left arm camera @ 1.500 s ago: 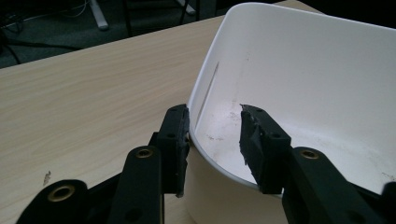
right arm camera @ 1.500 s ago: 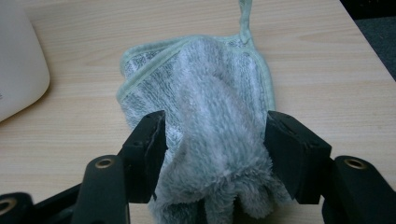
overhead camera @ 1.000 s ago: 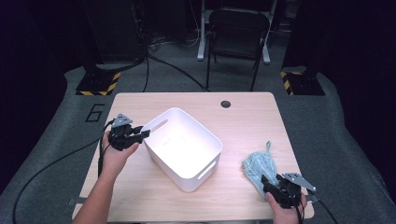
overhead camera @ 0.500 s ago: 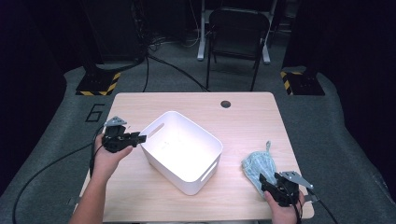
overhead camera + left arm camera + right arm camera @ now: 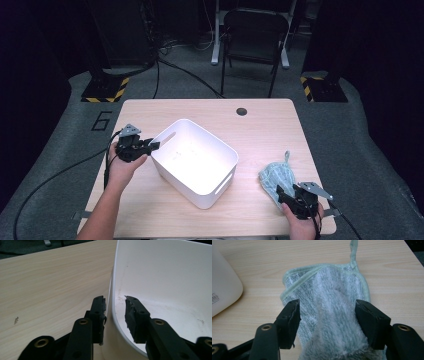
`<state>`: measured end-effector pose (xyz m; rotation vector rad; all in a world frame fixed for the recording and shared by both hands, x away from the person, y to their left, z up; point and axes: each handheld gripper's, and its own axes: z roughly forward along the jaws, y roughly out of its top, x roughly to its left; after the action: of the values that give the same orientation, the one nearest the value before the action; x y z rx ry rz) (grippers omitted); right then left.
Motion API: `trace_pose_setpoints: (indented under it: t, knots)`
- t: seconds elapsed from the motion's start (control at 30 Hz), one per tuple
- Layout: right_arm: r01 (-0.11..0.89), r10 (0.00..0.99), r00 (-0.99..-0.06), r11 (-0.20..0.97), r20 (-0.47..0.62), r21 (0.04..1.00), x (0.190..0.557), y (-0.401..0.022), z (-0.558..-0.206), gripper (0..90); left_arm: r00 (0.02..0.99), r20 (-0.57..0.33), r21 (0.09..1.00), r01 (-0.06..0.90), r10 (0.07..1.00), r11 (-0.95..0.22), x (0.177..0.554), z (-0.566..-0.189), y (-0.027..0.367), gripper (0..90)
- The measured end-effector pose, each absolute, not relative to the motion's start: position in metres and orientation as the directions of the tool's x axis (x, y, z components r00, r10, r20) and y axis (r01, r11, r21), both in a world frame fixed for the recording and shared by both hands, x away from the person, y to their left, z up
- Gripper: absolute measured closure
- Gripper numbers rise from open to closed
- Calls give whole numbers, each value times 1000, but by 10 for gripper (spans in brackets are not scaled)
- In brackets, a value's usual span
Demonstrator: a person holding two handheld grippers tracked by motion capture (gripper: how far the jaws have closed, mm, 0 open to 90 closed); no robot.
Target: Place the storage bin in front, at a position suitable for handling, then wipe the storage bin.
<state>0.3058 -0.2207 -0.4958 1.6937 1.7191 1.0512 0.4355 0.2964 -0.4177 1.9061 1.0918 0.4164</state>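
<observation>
White plastic is what the left tongs [image 5: 115, 310] are busy with now: the white bin [image 5: 195, 160] sits slanted near the middle of the wooden table [image 5: 260, 125], and its near-left corner wall stands between the two black jaws. One jaw is outside the wall, the other inside the bin. The jaws have just been closing around this wall, but in the left gripper view a small gap remains on both sides, so the pads do not press it yet and I count them as open. Compared with a second ago, the left hand [image 5: 122, 167] has slid a little outward and back along the table edge, so the tongs now meet the corner of the bin from the side and not from above the rim.

At the right front corner of the table lies the green-grey cloth [image 5: 327, 312], a fluffy towel with a hem and a small loop pointing away from the person. The right tongs [image 5: 327, 322] are spread wide on both sides of its near end. The pile bulges up between the jaws and perhaps brushes the right one, but I see no squeeze, so these are open too. The right hand [image 5: 300, 220] has not shifted.

My judgement: the left side is about to pinch the bin wall to steady it, and after that the cloth can be gripped and carried into the bin. Nothing is inside the bin yet
</observation>
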Motion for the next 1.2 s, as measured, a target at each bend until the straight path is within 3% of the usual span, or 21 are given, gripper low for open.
trace_pose_setpoints:
  t: [0.4, 0.73, 1.2]
  knots:
    - [587, 977, -105, -88, 183, 804, 309, -221, -496, 377, 443, -116, 806, 565, 889, -177, 420, -414, 290, 845]
    - [588, 976, -105, -94, 192, 804, 313, -222, -494, 377, 415, -107, 809, 564, 903, -163, 413, -415, 290, 847]
    - [605, 979, -143, -28, 143, 795, 332, -226, -497, 357, 464, -64, 812, 540, 884, -224, 421, -418, 288, 827]
